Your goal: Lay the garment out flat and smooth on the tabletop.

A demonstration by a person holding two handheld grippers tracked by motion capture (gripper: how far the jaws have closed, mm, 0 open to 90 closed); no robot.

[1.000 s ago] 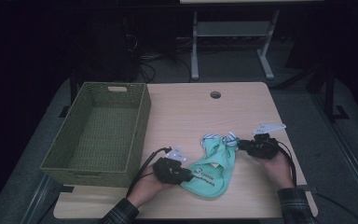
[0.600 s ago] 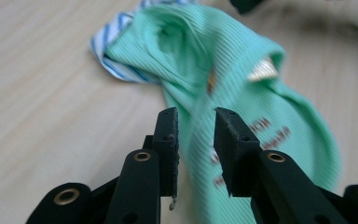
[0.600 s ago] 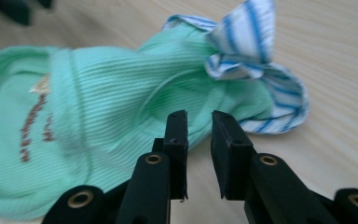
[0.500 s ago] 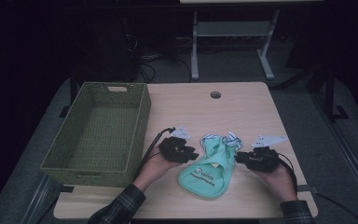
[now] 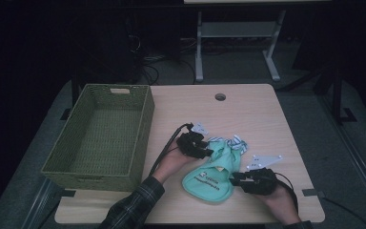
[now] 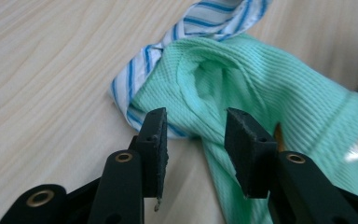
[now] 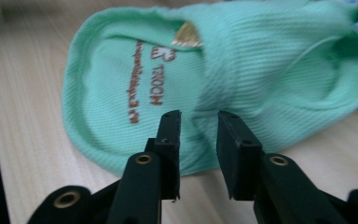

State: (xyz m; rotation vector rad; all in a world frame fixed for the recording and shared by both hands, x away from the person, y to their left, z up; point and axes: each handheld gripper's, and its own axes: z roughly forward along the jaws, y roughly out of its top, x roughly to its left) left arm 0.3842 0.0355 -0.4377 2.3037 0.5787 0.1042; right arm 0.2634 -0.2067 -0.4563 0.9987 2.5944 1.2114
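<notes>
Since half a second ago my right tongs (image 5: 234, 177) have slid down to the rounded hem of the one mint-green ribbed cloth bib (image 5: 212, 174) on the wooden counter (image 5: 257, 114); my left tongs (image 5: 208, 151) stay at its striped collar. Both gape open, holding nothing. One woven green basket (image 5: 100, 133) stands left.

Small brown lettering on the green bib (image 5: 209, 179) is unreadable.
</notes>
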